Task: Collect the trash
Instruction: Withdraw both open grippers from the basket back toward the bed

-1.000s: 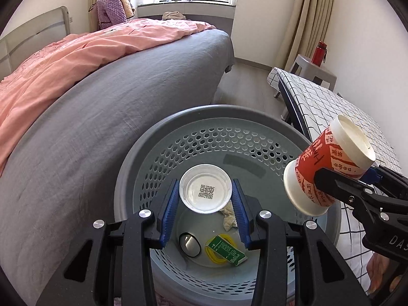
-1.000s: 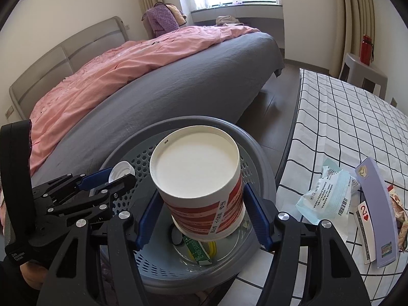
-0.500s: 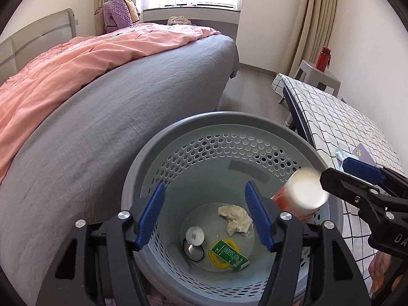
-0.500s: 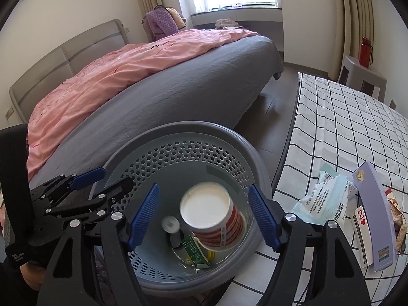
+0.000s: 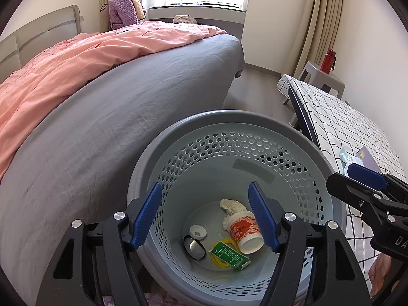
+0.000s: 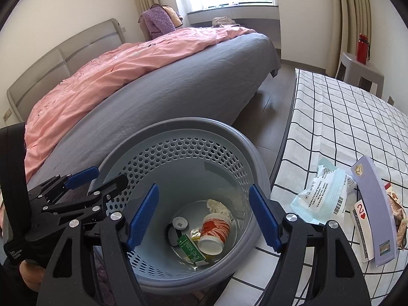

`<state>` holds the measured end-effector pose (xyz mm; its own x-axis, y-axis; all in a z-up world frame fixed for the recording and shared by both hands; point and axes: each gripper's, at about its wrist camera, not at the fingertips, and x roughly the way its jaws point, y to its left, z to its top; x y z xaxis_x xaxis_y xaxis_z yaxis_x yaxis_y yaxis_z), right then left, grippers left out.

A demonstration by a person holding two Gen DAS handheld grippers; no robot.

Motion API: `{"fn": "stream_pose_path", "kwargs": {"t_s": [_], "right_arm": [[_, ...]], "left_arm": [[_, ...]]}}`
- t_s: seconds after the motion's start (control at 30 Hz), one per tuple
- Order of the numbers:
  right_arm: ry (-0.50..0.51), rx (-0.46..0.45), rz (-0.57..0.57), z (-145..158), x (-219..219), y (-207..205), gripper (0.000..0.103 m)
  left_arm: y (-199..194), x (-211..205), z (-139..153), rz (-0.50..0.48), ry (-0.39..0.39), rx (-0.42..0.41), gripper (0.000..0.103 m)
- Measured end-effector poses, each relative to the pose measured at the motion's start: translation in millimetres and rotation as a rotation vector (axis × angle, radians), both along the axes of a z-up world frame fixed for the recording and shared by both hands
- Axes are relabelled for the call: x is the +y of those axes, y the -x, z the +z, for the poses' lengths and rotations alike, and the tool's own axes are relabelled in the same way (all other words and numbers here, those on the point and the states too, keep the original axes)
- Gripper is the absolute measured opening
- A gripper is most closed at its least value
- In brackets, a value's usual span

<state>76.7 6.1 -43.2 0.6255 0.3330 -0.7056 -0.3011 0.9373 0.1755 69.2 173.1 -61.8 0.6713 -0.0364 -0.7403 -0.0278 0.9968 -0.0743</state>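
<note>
I am holding both grippers released over the gray perforated basket [image 5: 255, 117]: left gripper [image 5: 205, 216], right gripper [image 6: 204, 215]. The red paper cup [image 5: 244, 230] is lying on its side on the basket floor, its mouth pointing toward me, touching the crumpled tissue [image 5: 230, 205].

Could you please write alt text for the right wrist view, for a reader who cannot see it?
The open, empty right gripper hovers over a grey perforated bin holding a red-and-white paper cup on its side, a green carton, a small white lid and crumpled tissue. To the right, a mask packet and playing-card box lie on a checked cloth.
</note>
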Motion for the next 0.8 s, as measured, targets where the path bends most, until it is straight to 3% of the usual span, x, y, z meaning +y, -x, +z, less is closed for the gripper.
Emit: {"fn": "stream_pose_path", "kwargs": {"t_s": [0.8], "right_arm": [[-0.012, 0.019, -0.027, -2, -12, 13, 0.073]], "left_arm": [[5, 0, -2, 0.009, -0.012, -0.002, 0.07]]}}
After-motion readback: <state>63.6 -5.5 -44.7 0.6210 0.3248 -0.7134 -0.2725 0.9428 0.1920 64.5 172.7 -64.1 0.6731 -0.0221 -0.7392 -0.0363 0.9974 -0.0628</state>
